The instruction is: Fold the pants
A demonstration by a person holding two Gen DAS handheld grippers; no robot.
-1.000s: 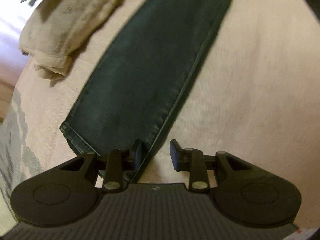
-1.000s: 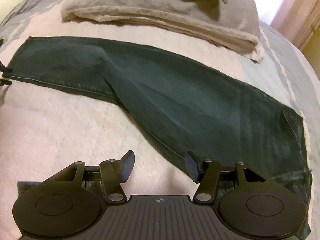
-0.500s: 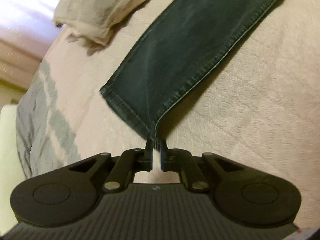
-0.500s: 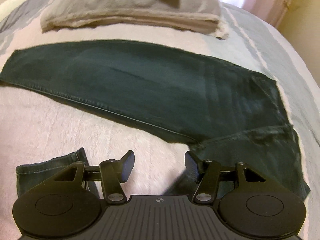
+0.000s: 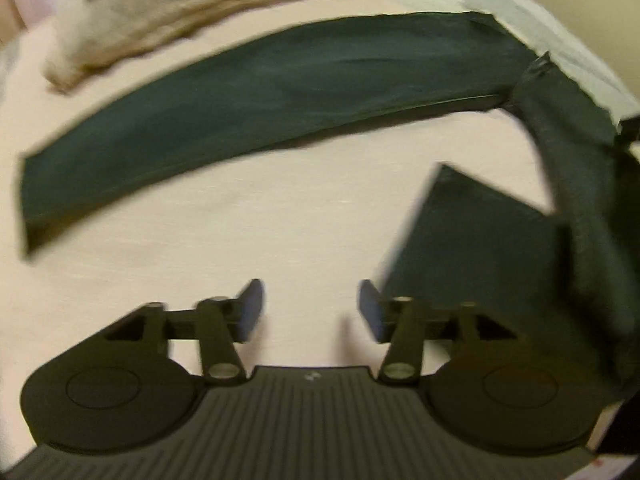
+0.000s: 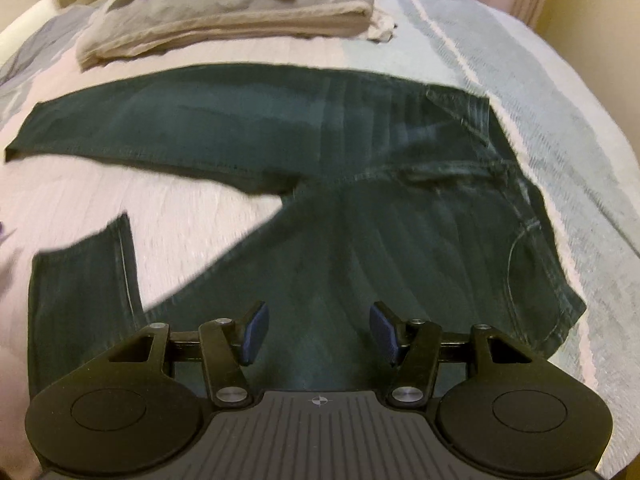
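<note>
- Dark green denim pants [image 6: 320, 140] lie spread on the bed [image 6: 520, 80], one leg stretched flat across the far side toward the left, the other bent back on itself nearer me with its hem [image 6: 80, 264] lying apart from the first leg.
- Waist and pockets sit at the right end, close to the striped part of the bedspread.
- Both tools are released: the left tool [image 5: 310, 308] hangs over bare bedspread just beside the doubled-back leg, the right tool [image 6: 318, 334] hovers above the thigh of the near leg, neither grasping anything.
- I'd judge the cloth soft but fairly weighty. It will drape and drag, not slide, and the thick seams and hems should give a firmer bite than the flat of the leg.
- Best holds look to be the hem corner of the near leg and the waistband edge.
- Folded linens [image 6: 224, 20] are stacked near the far leg, so a wide swing could brush them.
</note>
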